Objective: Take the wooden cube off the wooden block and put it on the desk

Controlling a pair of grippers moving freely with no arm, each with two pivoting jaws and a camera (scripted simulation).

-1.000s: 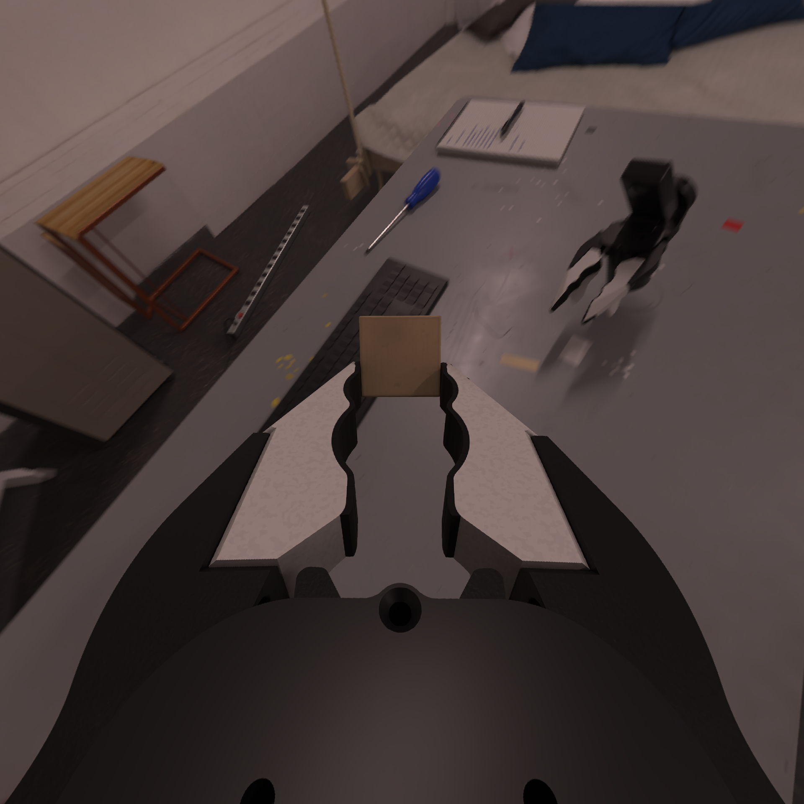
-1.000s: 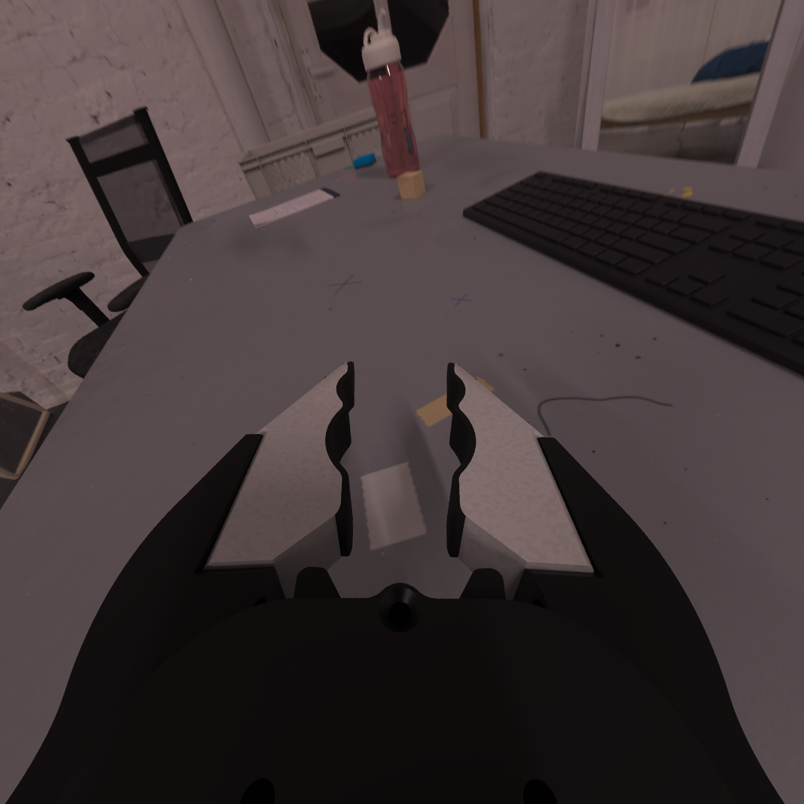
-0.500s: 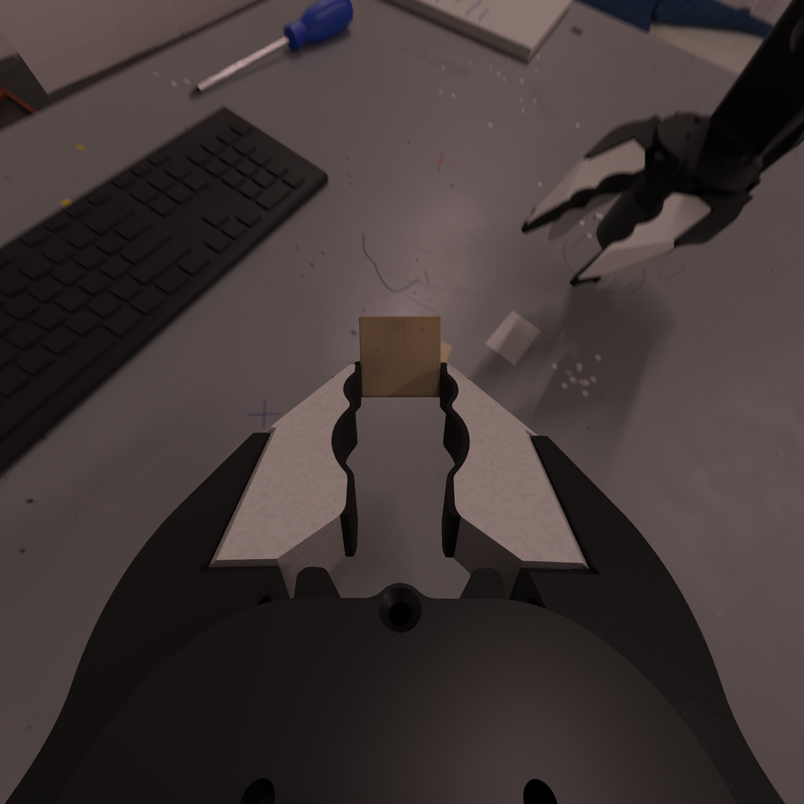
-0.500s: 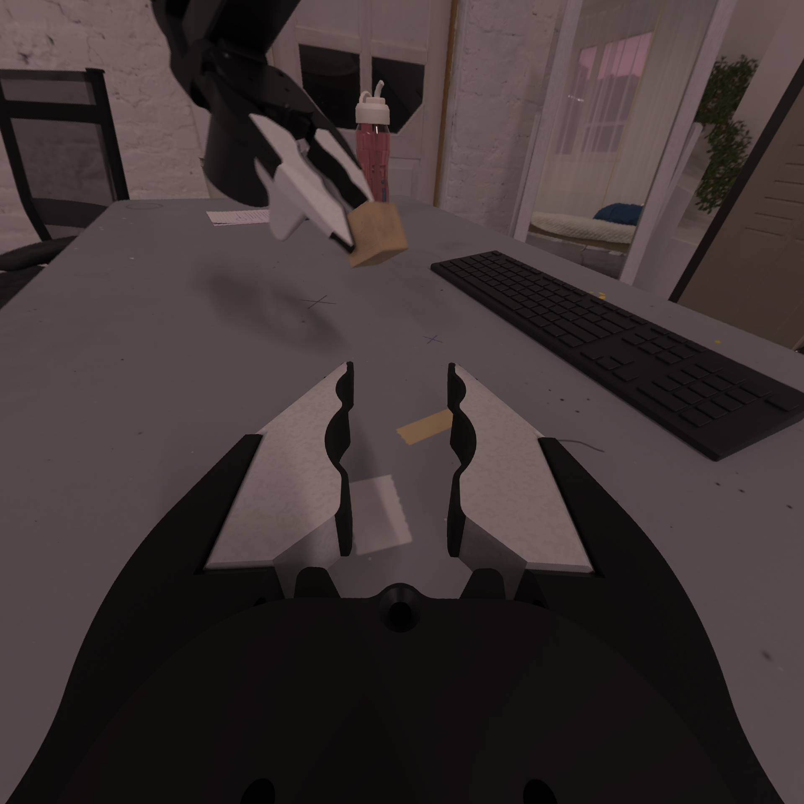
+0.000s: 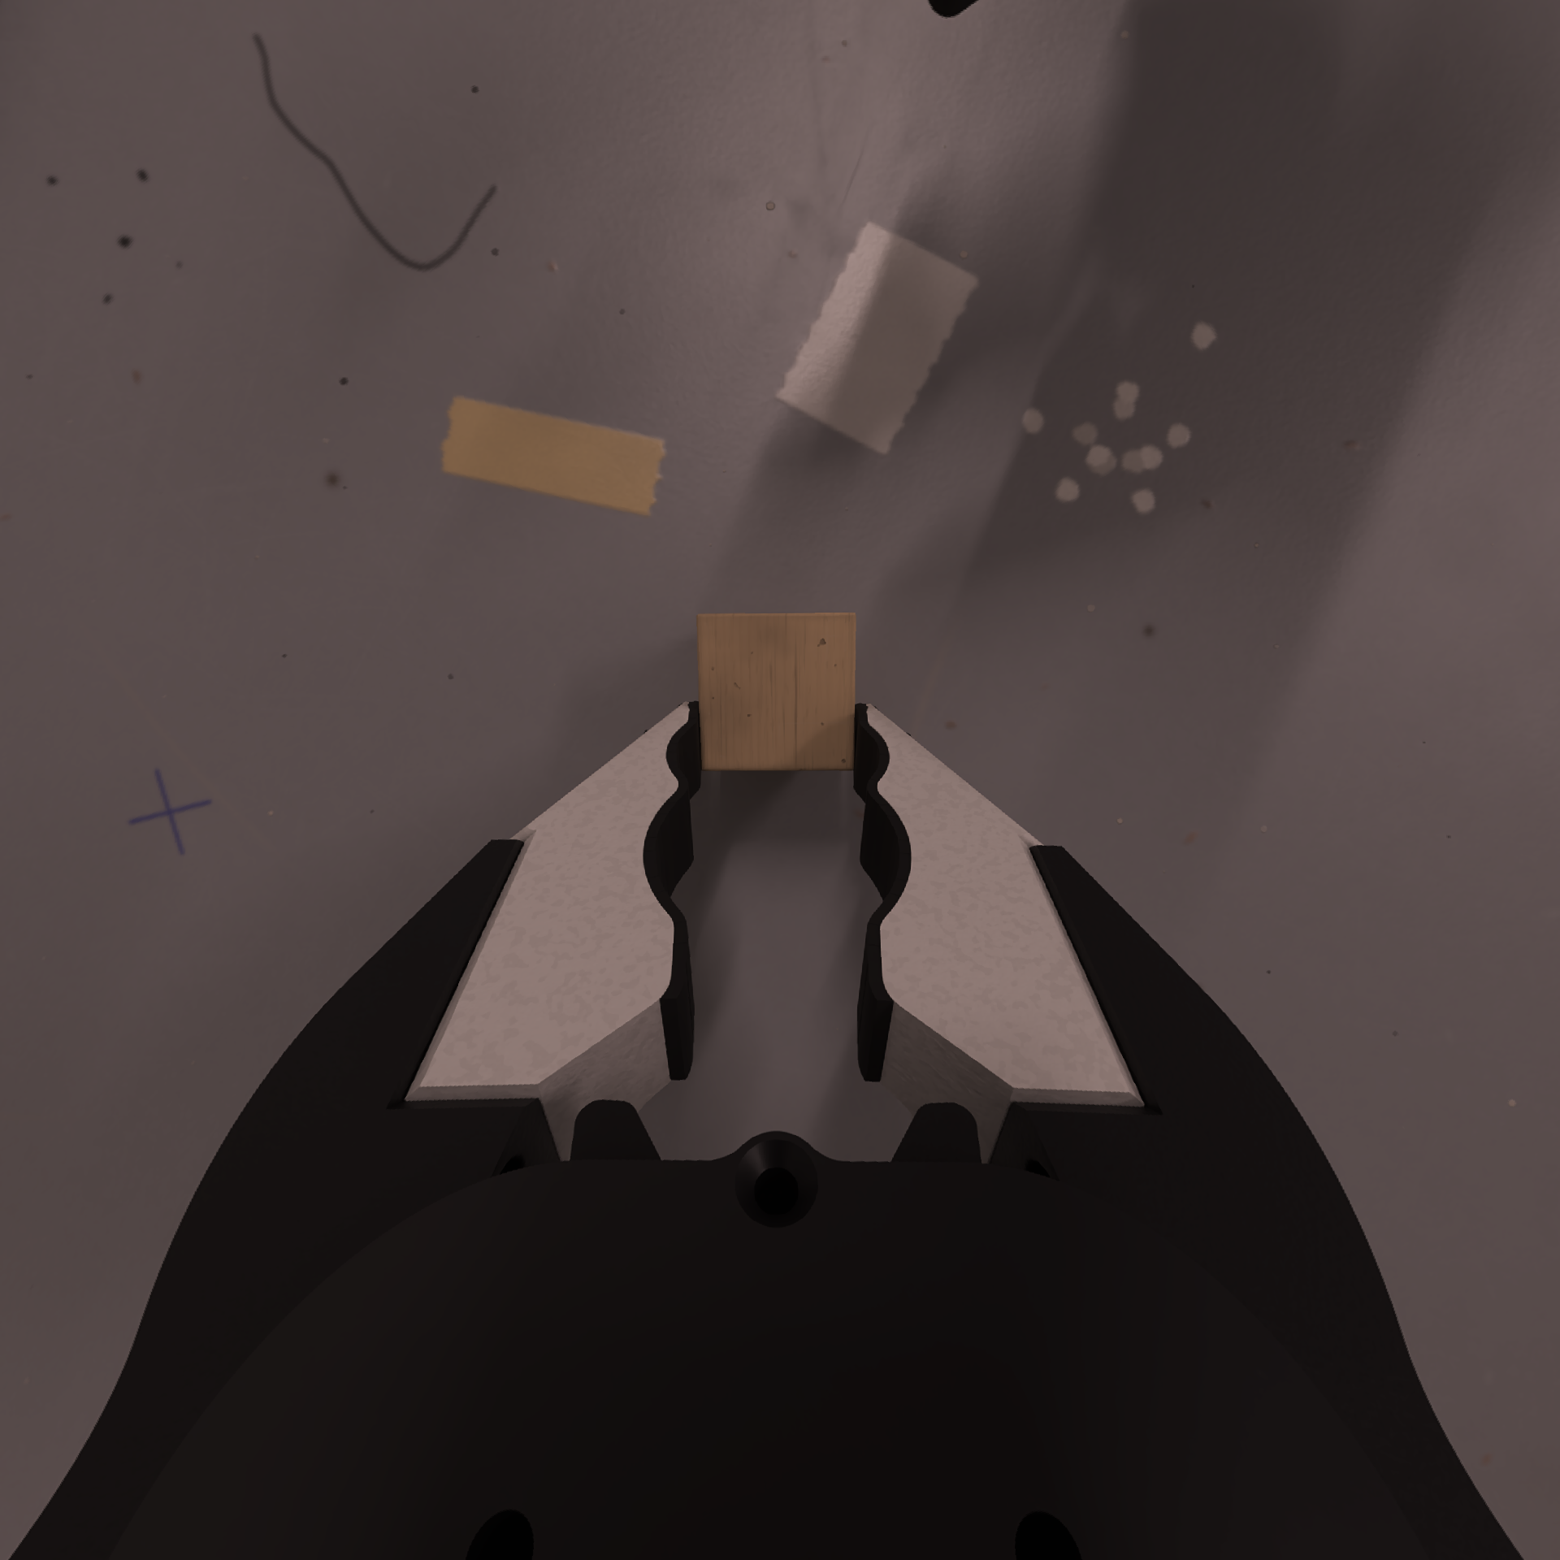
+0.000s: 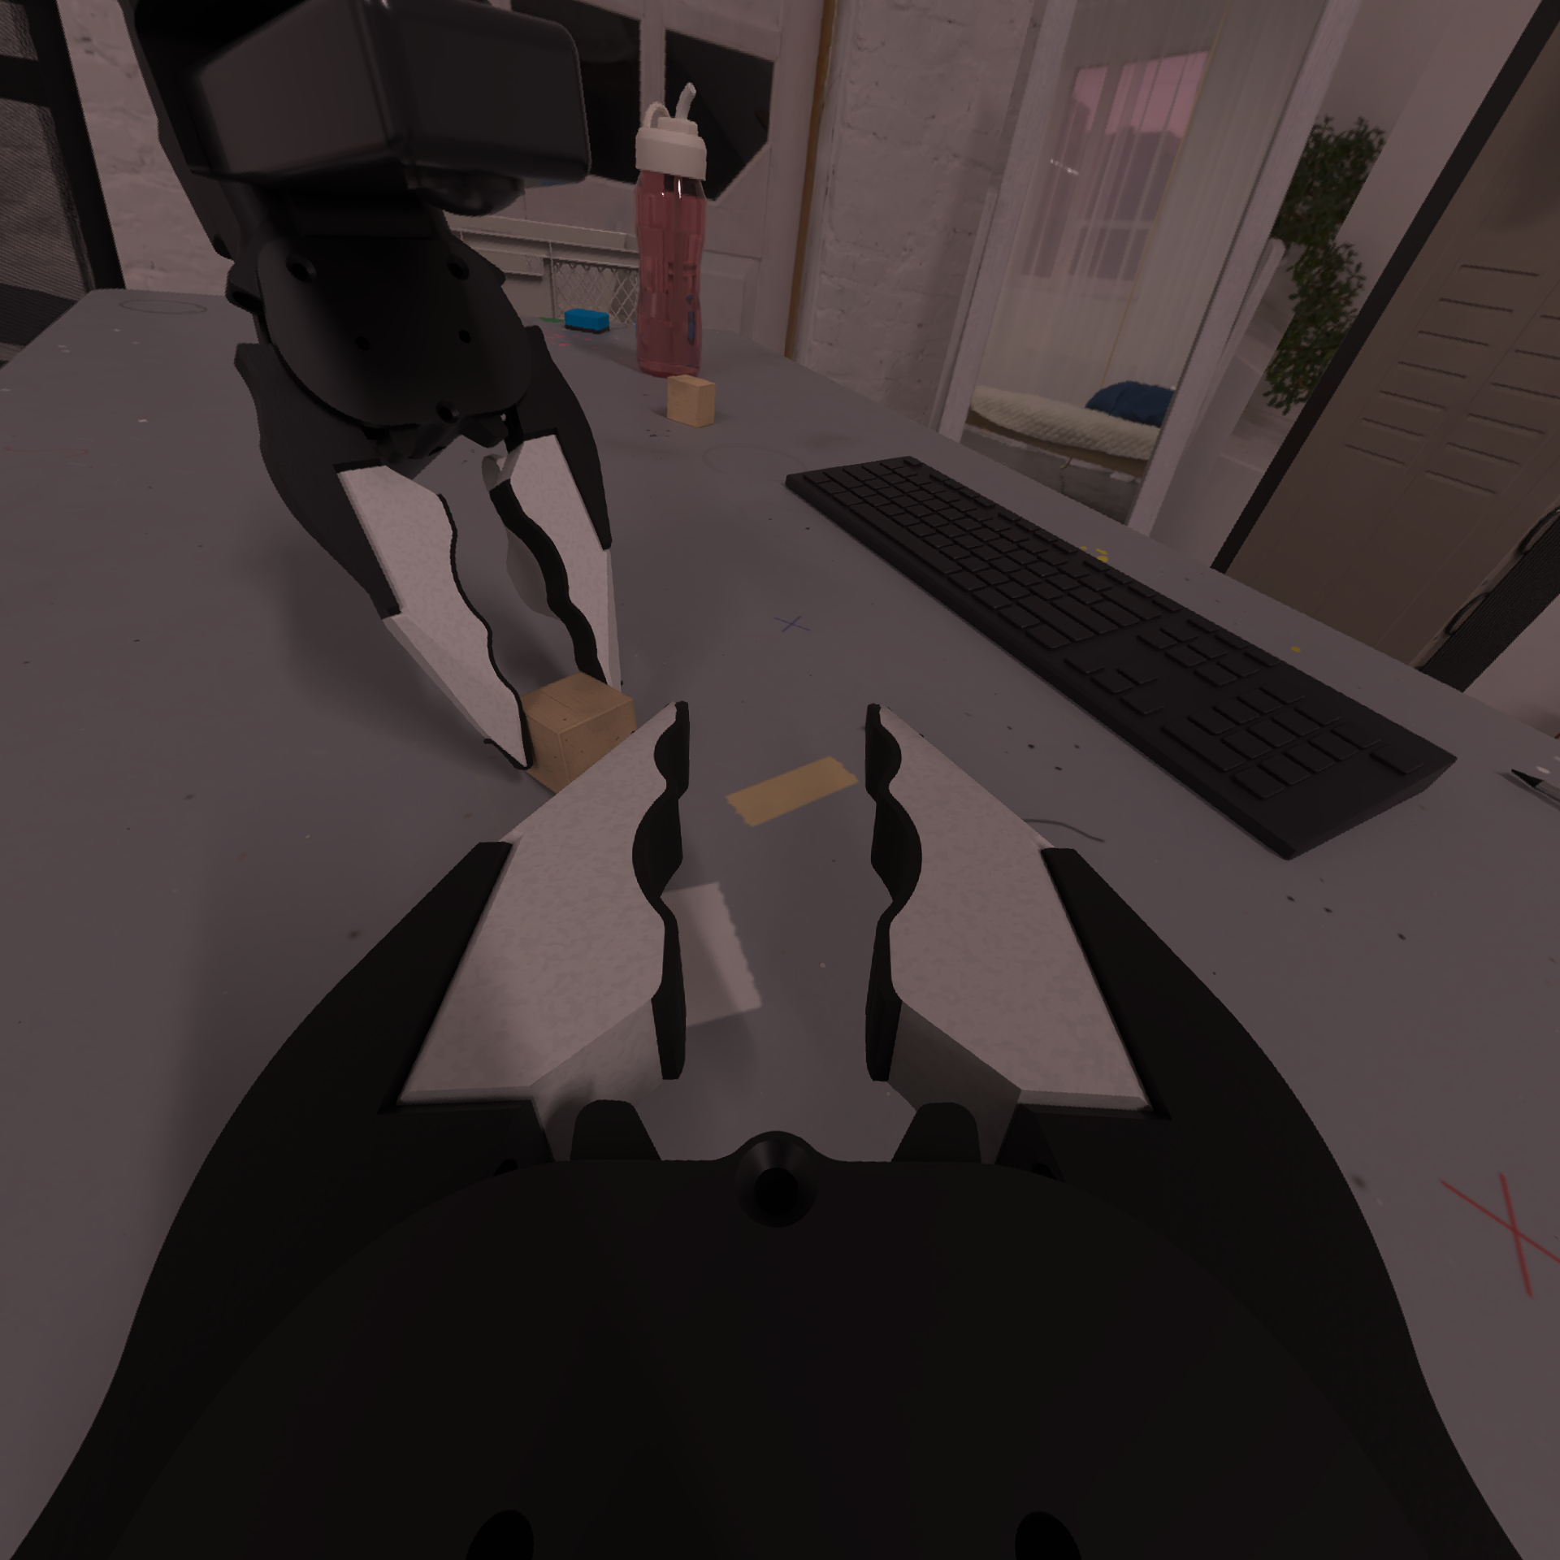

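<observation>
The wooden cube (image 5: pixel 775 675) is pinched between the fingertips of my left gripper (image 5: pixel 777 717), which points down at the grey desk (image 5: pixel 253 633). In the right wrist view the left gripper (image 6: pixel 564 716) holds the cube (image 6: pixel 582 726) low, with its bottom edge at or just above the desk surface. The wooden block (image 6: pixel 690 400) stands far back on the desk beside a red bottle (image 6: pixel 669 270), with nothing on top of it. My right gripper (image 6: pixel 777 717) is open and empty, hovering low just right of the cube.
A black keyboard (image 6: pixel 1097 625) lies to the right. A strip of tan tape (image 5: pixel 553 456) and a white paper scrap (image 5: pixel 878 338) lie flat on the desk near the cube. A blue eraser (image 6: pixel 587 319) sits at the back.
My left gripper has come down toward the desk with the cube, ending close in front of my right gripper. The right gripper stays open and has tilted slightly.
</observation>
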